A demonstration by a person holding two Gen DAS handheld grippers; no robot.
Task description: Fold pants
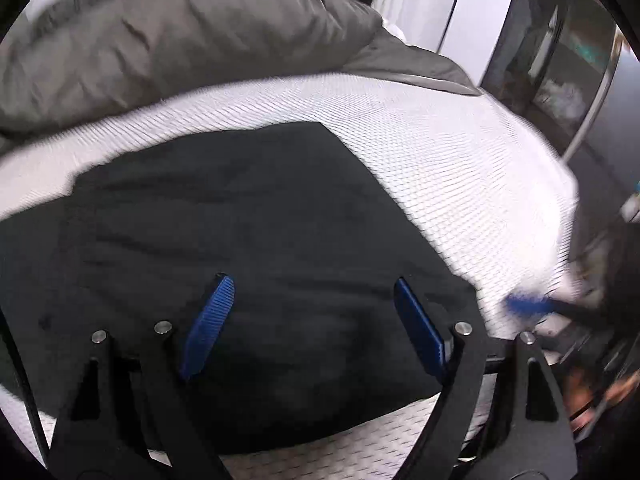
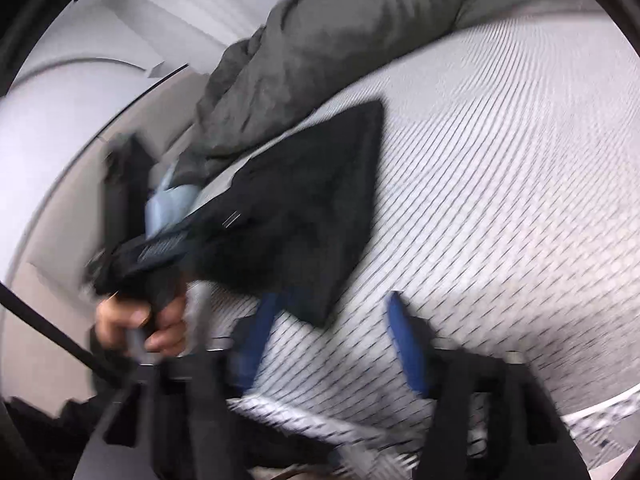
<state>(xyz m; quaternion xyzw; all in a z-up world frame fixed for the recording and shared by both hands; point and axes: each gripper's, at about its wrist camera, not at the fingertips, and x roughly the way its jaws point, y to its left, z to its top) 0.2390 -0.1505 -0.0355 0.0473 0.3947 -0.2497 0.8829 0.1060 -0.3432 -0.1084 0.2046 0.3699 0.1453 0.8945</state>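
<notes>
The black pants (image 1: 248, 224) lie folded into a broad dark slab on the white patterned mattress (image 1: 440, 152). My left gripper (image 1: 312, 280) hovers over their near part, blue fingers (image 1: 210, 320) wide apart, open, nothing pinched. In the right wrist view the pants (image 2: 304, 200) stretch away to the upper left, and their near corner lies between the spread blue fingers (image 2: 406, 344) of my right gripper (image 2: 332, 300), which is open and not pressing on it. A hand (image 2: 140, 328) holds the left gripper (image 2: 160, 252) at the pants' left end. The picture is blurred.
A rumpled grey duvet (image 1: 180, 40) is piled along the far side of the mattress. The mattress edge (image 1: 560, 200) drops off on the right toward dark shelving with a metal frame (image 1: 568, 64). A light blue cloth (image 2: 168, 208) lies by the white wall (image 2: 60, 152).
</notes>
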